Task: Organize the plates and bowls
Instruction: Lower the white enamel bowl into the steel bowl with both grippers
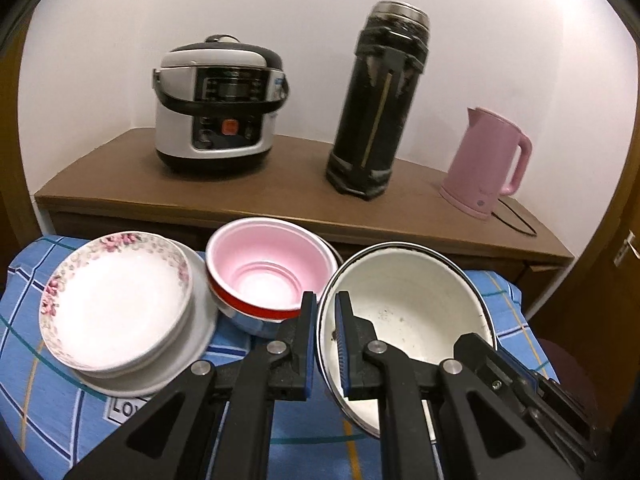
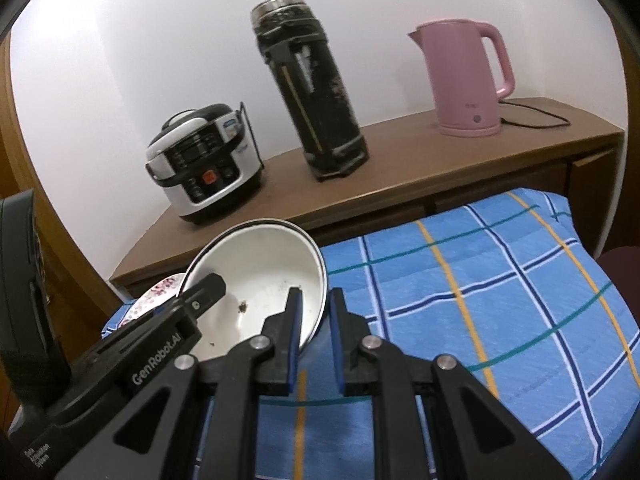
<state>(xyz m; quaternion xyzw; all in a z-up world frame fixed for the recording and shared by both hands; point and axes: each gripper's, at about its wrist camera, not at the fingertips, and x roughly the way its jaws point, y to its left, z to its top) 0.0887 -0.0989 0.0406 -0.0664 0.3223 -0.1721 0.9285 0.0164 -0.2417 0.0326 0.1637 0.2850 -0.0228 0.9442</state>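
Four fingers (image 1: 307,316), one enamel bowl (image 1: 416,304)

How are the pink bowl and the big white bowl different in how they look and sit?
The pink bowl is pink inside and sits level, nested in another bowl; the white bowl is white, wider, speckled with crumbs, tilted, and gripped at its rim by both grippers. Both are round, open-topped, and above the blue cloth.

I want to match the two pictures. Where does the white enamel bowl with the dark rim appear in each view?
Left wrist view: white enamel bowl, lower right of centre, tilted, its rim between the left claw pads.
Right wrist view: bowl, lower left of centre, rim in the right claw.
Shared landmark: black thermos on the cabinet.
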